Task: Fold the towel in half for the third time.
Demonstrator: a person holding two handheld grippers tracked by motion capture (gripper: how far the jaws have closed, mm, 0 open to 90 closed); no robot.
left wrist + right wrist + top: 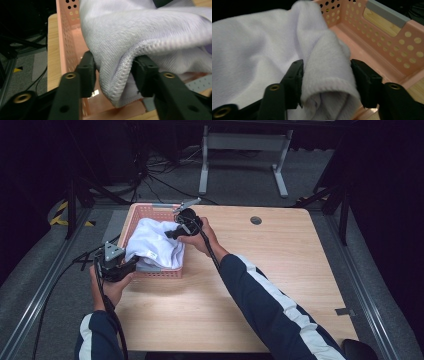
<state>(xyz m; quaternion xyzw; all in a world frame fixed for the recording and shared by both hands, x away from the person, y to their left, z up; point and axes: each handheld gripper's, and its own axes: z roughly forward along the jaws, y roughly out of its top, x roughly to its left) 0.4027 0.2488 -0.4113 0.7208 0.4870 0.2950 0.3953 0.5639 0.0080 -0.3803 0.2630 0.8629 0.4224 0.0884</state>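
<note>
Both forearms come in from the near edge of the desk (260,285) in dark sleeves with a white stripe. The left hand (111,287) sits at the desk's near left edge, holding the left gripper (131,265) roughly level and pointing right toward the near wall of a pink basket (150,212). The right arm reaches diagonally across the desk to the left, and the right hand (200,237) holds the right gripper (169,234) over the basket's right rim, aimed left at the cloth.

A white cloth (152,245) lies heaped in the basket, which stands at the far left corner of the desk; the cloth bulges above the rim and hangs over the near right corner.

In the left gripper view, a stitched hem of the cloth (120,82) hangs between the two black jaws. The left pad stands apart from the fabric and the right one is just beside it, so this gripper is released with the hem loose in the gap. In the right gripper view, a rolled fold of the cloth (327,75) sits between the jaws; they stand wide and whether the pads press on it cannot be told.

The basket's perforated wall (402,47) runs close behind the right gripper's jaws. The middle and right of the desk are bare wood, with a round hole (256,220) near the far edge.
</note>
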